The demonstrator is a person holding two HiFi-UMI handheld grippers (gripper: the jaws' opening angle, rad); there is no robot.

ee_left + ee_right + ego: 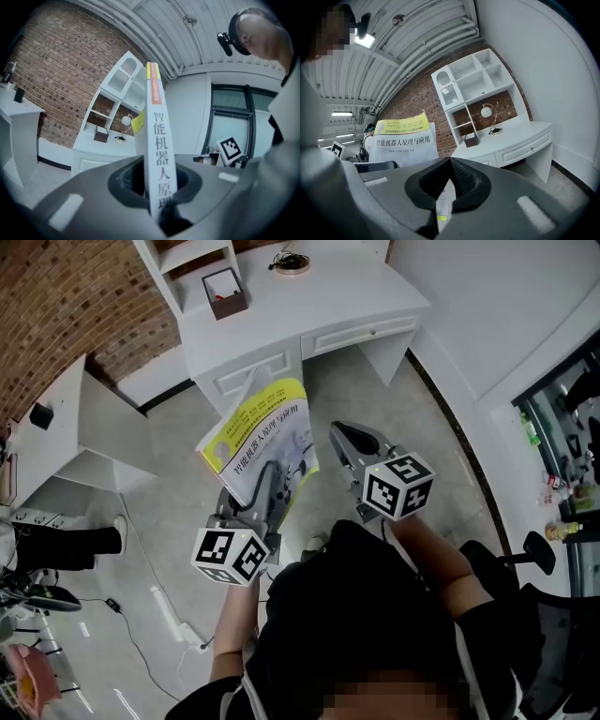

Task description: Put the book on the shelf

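Beneath the shelf [473, 79], desk [309, 310] with box [225, 293], lamp [487, 111]

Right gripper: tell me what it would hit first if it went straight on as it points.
Probably the white desk, near the brown box; the way there looks free. The book in the left gripper is off to the side.

A brown box [225, 293] sits on the white desk [328, 298].
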